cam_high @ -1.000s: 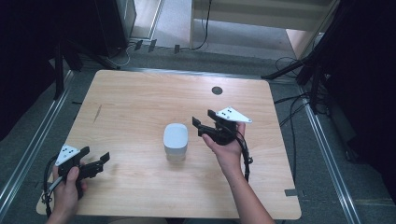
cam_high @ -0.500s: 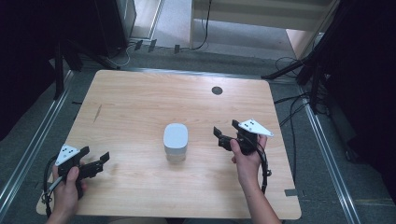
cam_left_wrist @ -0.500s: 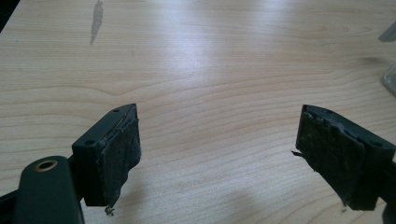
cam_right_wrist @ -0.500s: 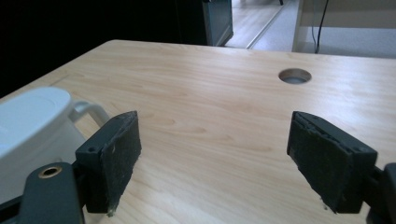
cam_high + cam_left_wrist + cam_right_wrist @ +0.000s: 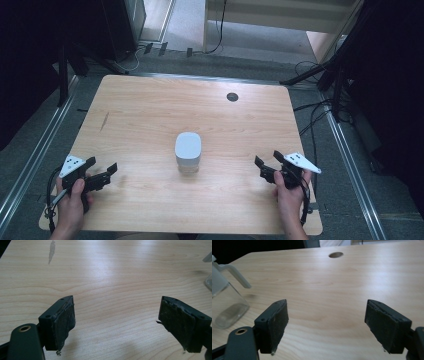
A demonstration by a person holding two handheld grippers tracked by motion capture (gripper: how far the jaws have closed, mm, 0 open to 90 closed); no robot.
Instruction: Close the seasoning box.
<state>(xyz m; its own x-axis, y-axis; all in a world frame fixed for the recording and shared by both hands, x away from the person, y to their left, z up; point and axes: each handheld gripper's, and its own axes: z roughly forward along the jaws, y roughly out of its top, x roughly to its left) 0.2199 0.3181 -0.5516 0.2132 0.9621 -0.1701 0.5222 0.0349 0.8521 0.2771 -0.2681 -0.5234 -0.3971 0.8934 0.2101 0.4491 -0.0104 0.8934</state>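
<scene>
A clear glass container with a white lid stands upright at the middle of the wooden table. My left gripper rests near the front left corner, open, its pads wide apart over bare wood. My right gripper is near the front right edge, well to the right of the container, open. Its jaws have just been closing slightly, with nothing between them. In the right gripper view the container stands at the far left, outside the jaws. Its edge shows at the right in the left gripper view.
A round cable hole sits near the table's far edge, also in the right gripper view. A dark streak marks the wood at the left. Cables and stand legs lie on the floor around the table.
My right gripper has moved away from beside the container, to the right and toward the front edge, and lower. The left gripper and the container have stayed put.
</scene>
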